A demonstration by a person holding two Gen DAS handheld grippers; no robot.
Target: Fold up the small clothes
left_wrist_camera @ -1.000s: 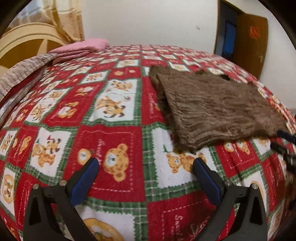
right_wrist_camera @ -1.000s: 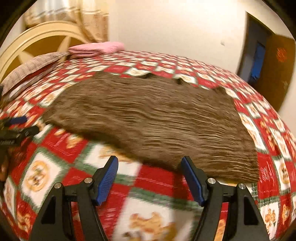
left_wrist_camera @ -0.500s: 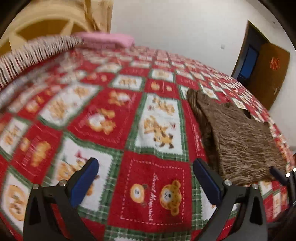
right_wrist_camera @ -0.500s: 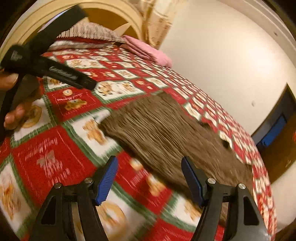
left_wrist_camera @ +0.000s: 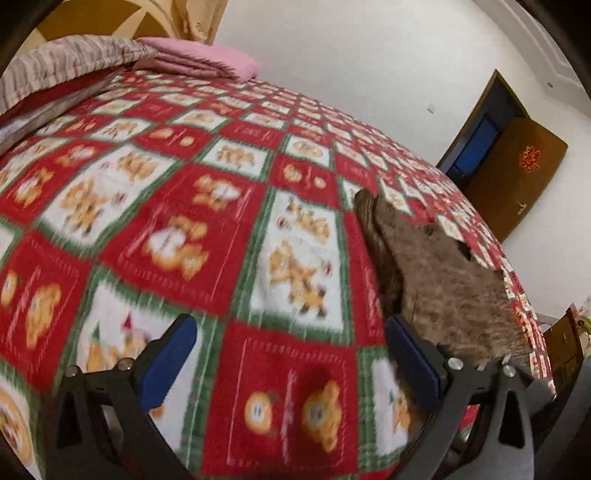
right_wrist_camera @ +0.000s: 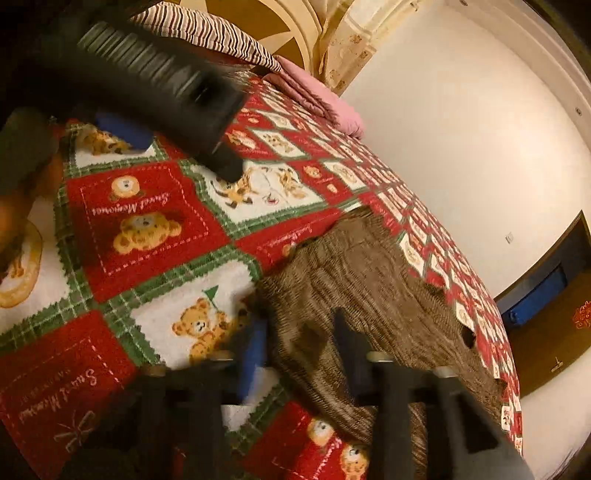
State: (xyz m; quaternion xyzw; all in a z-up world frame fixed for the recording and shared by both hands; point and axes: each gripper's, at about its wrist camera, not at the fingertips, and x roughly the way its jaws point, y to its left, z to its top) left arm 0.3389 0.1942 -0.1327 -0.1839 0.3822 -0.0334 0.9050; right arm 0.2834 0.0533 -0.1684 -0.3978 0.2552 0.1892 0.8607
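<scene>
A brown knit garment (left_wrist_camera: 450,288) lies flat on a red, white and green bear-print blanket (left_wrist_camera: 221,221). My left gripper (left_wrist_camera: 288,325) is open over bare blanket, and its right finger stands just beside the garment's left edge. In the right wrist view the garment (right_wrist_camera: 369,280) fills the lower middle. My right gripper (right_wrist_camera: 301,332) is closing on its near left corner, where a puckered fold of knit fills the gap between the blurred pads. One finger (right_wrist_camera: 225,162) of the left gripper crosses the upper left, with a hand (right_wrist_camera: 22,206) behind it.
A folded pink cloth (left_wrist_camera: 199,61) and a striped cover (left_wrist_camera: 66,62) lie at the head of the bed, under a wooden headboard (right_wrist_camera: 266,22). A white wall and a brown door (left_wrist_camera: 517,177) stand beyond the bed's far right side.
My right gripper swung to the garment's near left corner and its jaws narrowed onto the knit. My left gripper slid left, leaving the garment at its right finger. Both views rolled.
</scene>
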